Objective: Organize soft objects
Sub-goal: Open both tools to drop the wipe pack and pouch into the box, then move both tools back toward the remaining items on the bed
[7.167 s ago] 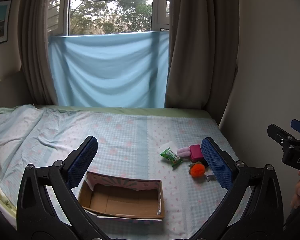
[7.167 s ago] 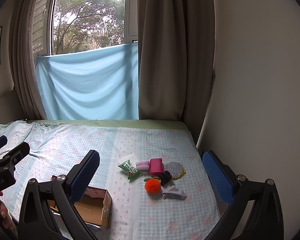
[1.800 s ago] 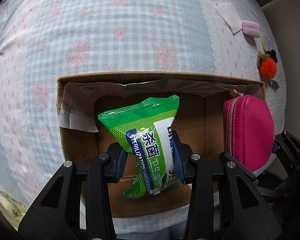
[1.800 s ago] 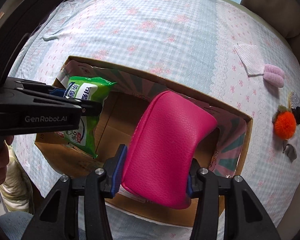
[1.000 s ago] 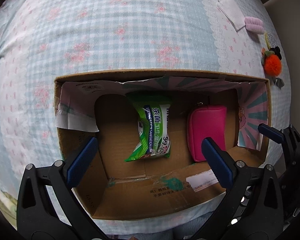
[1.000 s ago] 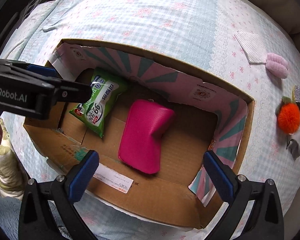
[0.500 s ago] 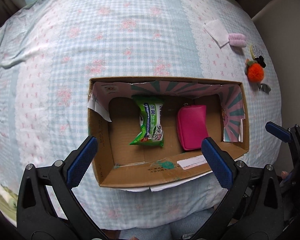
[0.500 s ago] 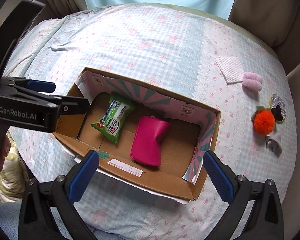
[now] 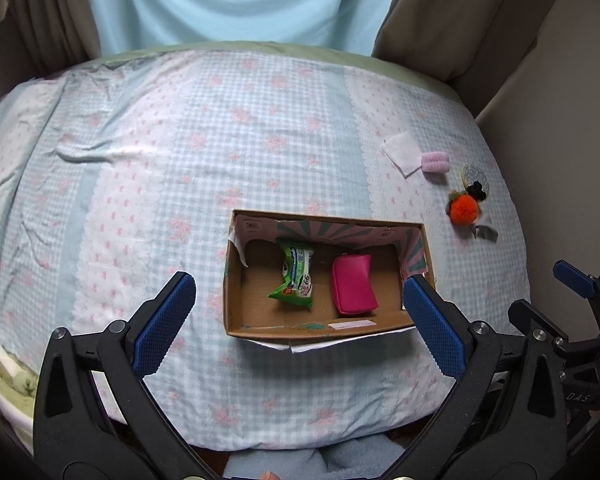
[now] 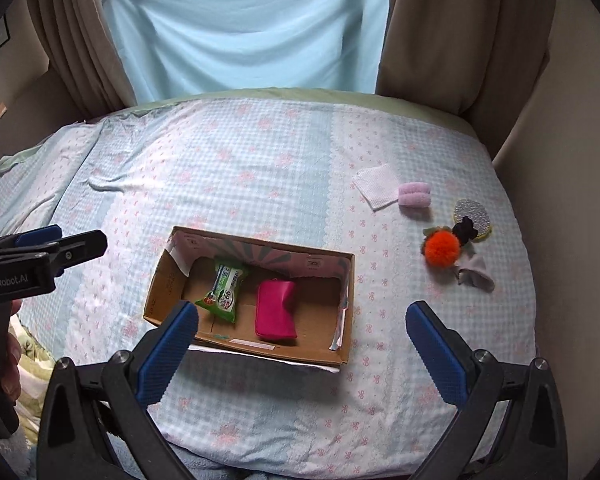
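The bed (image 9: pixel 228 152), covered in a pale blue checked sheet with pink flowers, fills both views, and the open cardboard box (image 9: pixel 236 304) lies on it and serves as the landmark here. Inside the box, the green wipes packet (image 9: pixel 294 278) lies toward the box's left half and the pink pouch (image 9: pixel 354 290) lies just to its right, the two apart with bare cardboard between them. The left gripper (image 9: pixel 298 318) hangs above the box's near edge with its blue fingers (image 9: pixel 162 322) spread wide and holding nothing; the box and both packed things sit between and beyond those fingers. The right gripper (image 10: pixel 300 340) also hangs above the box's near side, its fingers (image 10: pixel 436 346) wide and empty, the left one over the box's near left corner and the right one well to the box's right. Beyond the box to the right, on the sheet, lie a white cloth square (image 10: pixel 374 192), touching or just beside it a pink fuzzy roll (image 10: pixel 414 199), then a silver glitter disc (image 10: pixel 474 214), an orange pompom (image 10: pixel 442 249) and a small grey fabric piece (image 10: pixel 474 271), all clustered together and well apart from both sets of fingers.
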